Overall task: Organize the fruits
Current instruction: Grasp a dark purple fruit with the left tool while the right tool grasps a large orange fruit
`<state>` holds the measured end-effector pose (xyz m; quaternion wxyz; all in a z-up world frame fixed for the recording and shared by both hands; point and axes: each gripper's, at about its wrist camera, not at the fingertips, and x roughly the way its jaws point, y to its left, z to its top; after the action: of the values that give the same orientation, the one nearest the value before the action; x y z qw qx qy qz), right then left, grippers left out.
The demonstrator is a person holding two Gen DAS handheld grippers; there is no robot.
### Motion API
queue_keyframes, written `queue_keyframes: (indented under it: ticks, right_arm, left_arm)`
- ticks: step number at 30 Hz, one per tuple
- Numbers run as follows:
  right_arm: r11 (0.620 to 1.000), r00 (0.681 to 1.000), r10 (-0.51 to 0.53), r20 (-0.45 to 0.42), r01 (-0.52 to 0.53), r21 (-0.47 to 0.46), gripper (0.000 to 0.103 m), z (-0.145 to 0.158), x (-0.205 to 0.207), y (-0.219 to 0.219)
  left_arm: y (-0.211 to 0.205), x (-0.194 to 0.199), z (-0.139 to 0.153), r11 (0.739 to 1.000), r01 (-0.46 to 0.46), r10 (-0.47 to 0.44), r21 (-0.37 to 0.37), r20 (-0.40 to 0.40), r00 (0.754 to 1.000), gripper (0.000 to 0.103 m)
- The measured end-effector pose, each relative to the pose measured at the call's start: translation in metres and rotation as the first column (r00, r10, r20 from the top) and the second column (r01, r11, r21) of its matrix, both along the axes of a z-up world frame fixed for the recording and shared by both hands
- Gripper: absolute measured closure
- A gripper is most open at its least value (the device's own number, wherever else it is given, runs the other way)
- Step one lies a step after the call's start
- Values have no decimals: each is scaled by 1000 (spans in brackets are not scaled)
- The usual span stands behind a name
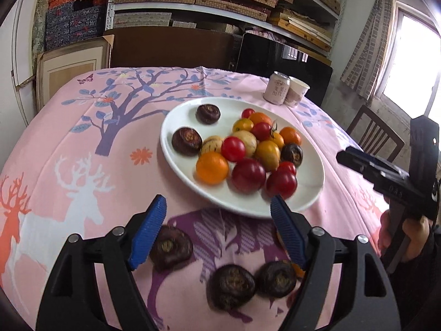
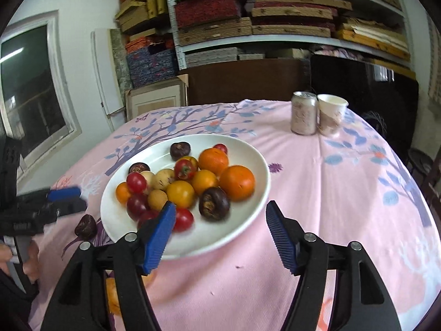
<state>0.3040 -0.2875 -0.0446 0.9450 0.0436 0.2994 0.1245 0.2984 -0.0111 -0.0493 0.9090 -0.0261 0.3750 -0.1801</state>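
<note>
Left wrist view: left gripper [image 1: 219,215] wide open, empty, above the table's near edge. Three dark chestnuts [image 1: 231,287] loose on the cloth, below and between the fingers, nearer this hand. Round, no long axis; brown, ridged. Plate [image 1: 308,190] just beyond, heaped with fruit.

Right wrist view: right gripper [image 2: 220,220] open, empty, over the plate's [image 2: 248,226] near rim. One chestnut [image 2: 86,226] off to the left; something orange, perhaps fruit [image 2: 113,295], under the left finger.

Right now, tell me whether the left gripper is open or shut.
Open. The left gripper has its blue fingers spread wide apart above the tablecloth, holding nothing.
</note>
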Motion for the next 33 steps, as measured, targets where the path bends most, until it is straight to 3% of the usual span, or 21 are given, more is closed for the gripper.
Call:
queue_keyframes:
  ticks: [6,10,14,17,19,21,24,25,26,28,30,33]
  right_arm:
    - [1000,1000,-15,2,15,27,30,-2,-11,-9]
    - [1000,1000,-18,23,18,20,29,0,-23,-11]
    - [999,999,-31,22,30,30,29,-2,-34,-18]
    - [998,999,-40,19,40,40,29,-4,-40,-22]
    - [998,999,-43,15,42,41,29,-5,-43,-24]
    - [998,999,-40,9,40,40,29,-6,-44,-23]
    - [999,1000,-19,-10,19,33,29,-10,-45,-20]
    - [1000,1000,-6,-18,6,30,29,-11,-45,-18]
    - [1000,1000,12,-26,-11,24,29,-13,-46,-15]
    - [999,998,52,-46,-51,15,29,-16,-49,-8]
    - [995,992,103,-77,-103,5,29,-20,-52,3]
    - [982,977,185,-107,-188,-24,29,-25,-62,23]
  left_arm:
    - [-4,-41,-23,996,41,-35,85,-66,997,27]
    - [4,-56,-26,997,33,-28,67,-85,996,27]
    - [6,-54,-34,994,11,3,104,-134,991,27]
    - [-10,-46,-44,977,29,5,213,-158,987,27]
    - [-25,-47,-46,950,51,-19,307,-105,994,26]
    - [-31,-44,-46,942,71,-47,328,-81,996,27]
    - [-33,-38,-47,949,96,-73,302,-85,994,30]
    - [-32,-38,-46,953,116,-94,281,-90,991,35]
    - [-34,-40,-46,954,140,-119,264,-92,989,50]
    - [-41,-46,-44,944,162,-148,286,-72,986,61]
    - [-44,-48,-43,942,165,-153,294,-62,986,61]
    - [-32,-46,-36,964,134,-125,229,-51,991,61]
